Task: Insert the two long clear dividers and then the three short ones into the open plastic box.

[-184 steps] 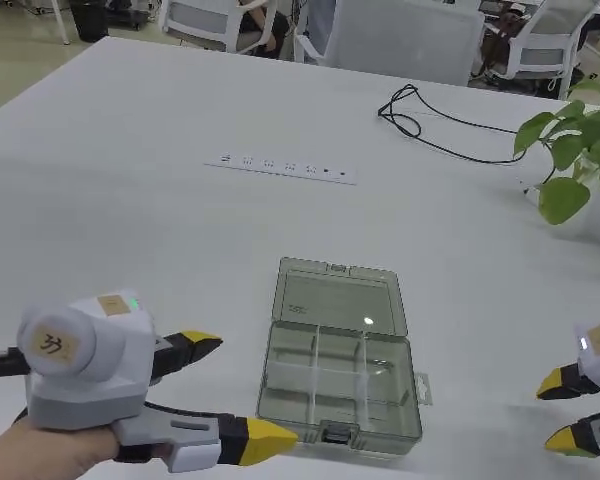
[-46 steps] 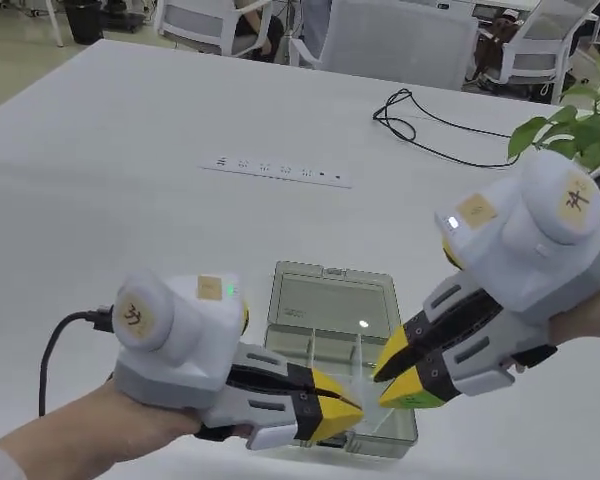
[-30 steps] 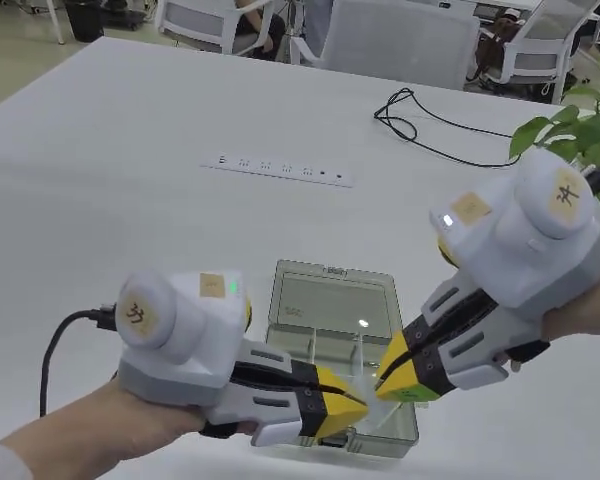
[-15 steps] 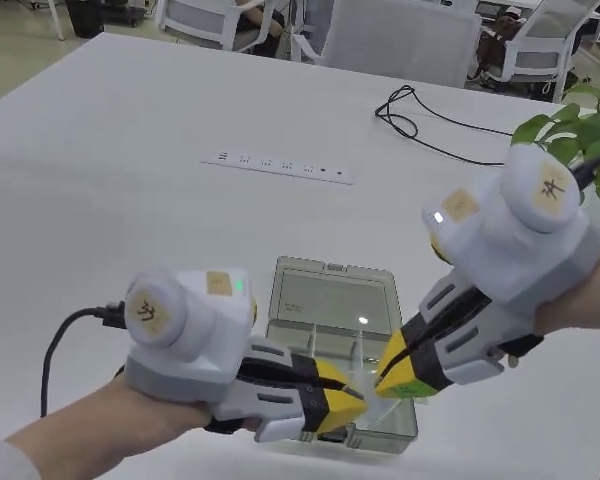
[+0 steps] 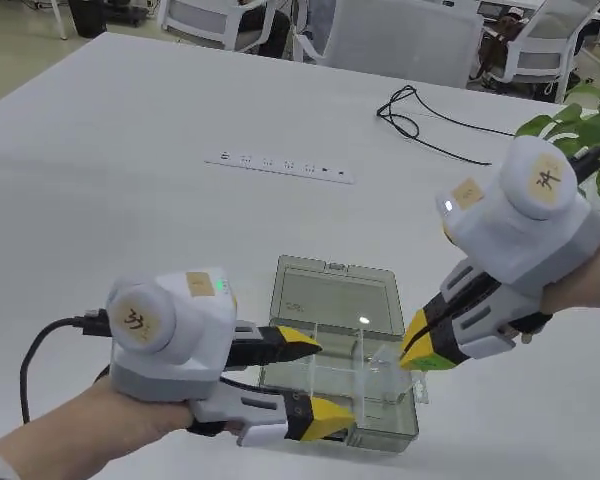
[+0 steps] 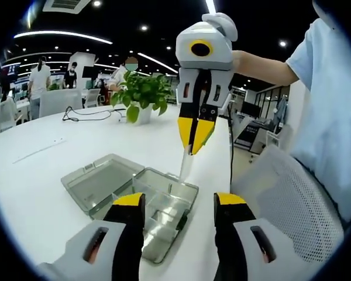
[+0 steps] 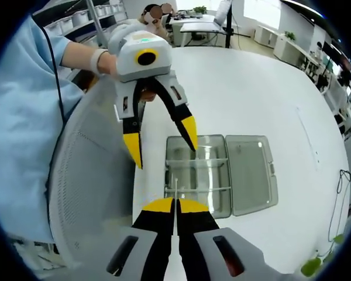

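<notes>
Left gripper view: the right gripper (image 6: 194,145) hangs above the box (image 6: 190,193), its jaws pinched shut on a clear divider (image 6: 185,167) that points down at the box's far edge. In the head view this strip sits over the box's right end, tilted and not yet seated. The left gripper (image 5: 318,376) waits at the box's front left, jaws wide apart and holding nothing. Other dividers (image 5: 315,352) stand inside, so this looks like a late insertion. Next, the strip likely needs squaring to its slots and a straight push down, perhaps with the box steadied.
</notes>
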The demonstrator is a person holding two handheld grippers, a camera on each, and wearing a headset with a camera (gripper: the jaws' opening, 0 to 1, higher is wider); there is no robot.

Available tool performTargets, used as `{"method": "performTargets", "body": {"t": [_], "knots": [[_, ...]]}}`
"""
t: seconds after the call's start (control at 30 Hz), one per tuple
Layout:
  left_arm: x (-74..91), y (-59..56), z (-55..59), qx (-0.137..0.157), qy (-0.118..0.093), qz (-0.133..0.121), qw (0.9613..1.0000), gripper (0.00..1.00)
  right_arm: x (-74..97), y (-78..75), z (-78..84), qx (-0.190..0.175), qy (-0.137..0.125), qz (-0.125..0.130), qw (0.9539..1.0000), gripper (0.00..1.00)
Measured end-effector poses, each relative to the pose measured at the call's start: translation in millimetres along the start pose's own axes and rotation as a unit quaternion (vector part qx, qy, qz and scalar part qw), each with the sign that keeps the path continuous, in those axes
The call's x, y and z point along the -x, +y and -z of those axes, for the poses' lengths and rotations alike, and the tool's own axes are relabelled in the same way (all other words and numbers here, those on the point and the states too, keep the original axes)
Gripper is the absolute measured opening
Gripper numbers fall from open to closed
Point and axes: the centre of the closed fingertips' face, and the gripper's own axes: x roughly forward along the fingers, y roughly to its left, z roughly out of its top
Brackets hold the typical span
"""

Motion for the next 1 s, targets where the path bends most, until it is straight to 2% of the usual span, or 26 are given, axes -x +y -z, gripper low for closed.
{"method": "performTargets", "body": {"t": [0.1, 0.23, 0.47, 0.73, 0.83, 1.0], "knots": [[2.0, 2.7, 2.5, 0.003, 0.001, -0.009, 1.0, 0.54, -0.3, -5.5, 3.7, 0.0, 0.009, 0.007, 0.9999, 0.03], [6.2, 8.6, 6.2, 0.01, 0.001, -0.026, 0.9996, 0.63, -3.9, -13.5, 14.2, 0.014, 0.04, 0.02, 0.9989, 0.03], [13.7, 18.8, 12.2, 0.021, 0.006, -0.057, 0.9982, 0.79, -6.6, -19.5, 16.7, 0.012, 0.047, 0.022, 0.9986, 0.03], [24.4, 30.8, 21.2, 0.036, 0.013, -0.092, 0.995, 0.98, -13.4, -27.2, 23.2, 0.014, 0.067, 0.023, 0.9974, 0.03], [28.6, 35.6, 24.0, 0.041, 0.015, -0.102, 0.9939, 1.0, -14.6, -28.5, 23.4, 0.014, 0.07, 0.022, 0.9972, 0.03], [31.8, 36.2, 25.1, 0.048, 0.011, -0.104, 0.9933, 1.0, -17.1, -31.4, 24.9, 0.014, 0.075, 0.02, 0.9969, 0.03]]}}
